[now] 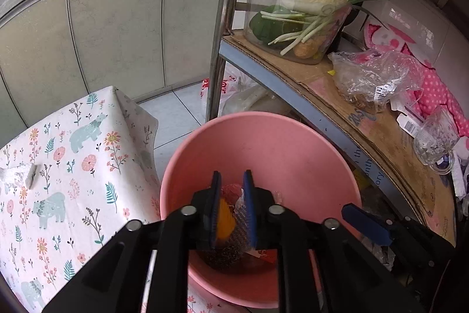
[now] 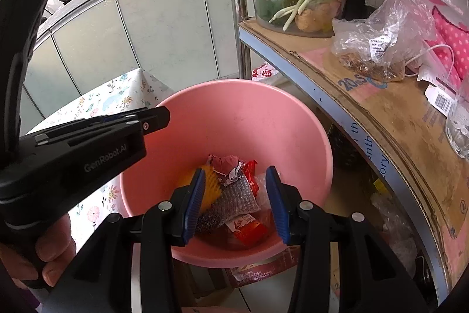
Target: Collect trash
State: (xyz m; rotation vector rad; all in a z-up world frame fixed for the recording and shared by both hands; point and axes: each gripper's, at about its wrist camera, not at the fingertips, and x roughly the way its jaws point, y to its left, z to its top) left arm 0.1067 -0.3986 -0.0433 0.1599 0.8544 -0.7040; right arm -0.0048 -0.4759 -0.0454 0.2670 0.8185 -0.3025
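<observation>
A pink bin (image 1: 263, 119) (image 2: 234, 84) stands between a table and a shelf. At its bottom lie a crumpled red paper (image 2: 225, 163), a yellow-orange piece (image 2: 209, 187), a silvery mesh piece (image 2: 237, 198) and a red packet (image 2: 249, 228). My left gripper (image 1: 232, 175) hangs over the bin with its jaws a little apart and nothing pressed between the pads; its tip (image 2: 158, 118) also shows in the right wrist view. My right gripper (image 2: 236, 170) is open above the trash, holding nothing. One of its blue fingers (image 1: 366, 223) reaches in from the right.
A table with a floral cloth (image 1: 73, 166) lies left of the bin, with a white scrap (image 1: 17, 175) on it. On the right, a cardboard-covered shelf (image 1: 366, 122) carries a vegetable container (image 1: 293, 19), a plastic bag (image 1: 372, 75) and a glass mug (image 1: 433, 143). A steel pole (image 1: 225, 19) rises behind.
</observation>
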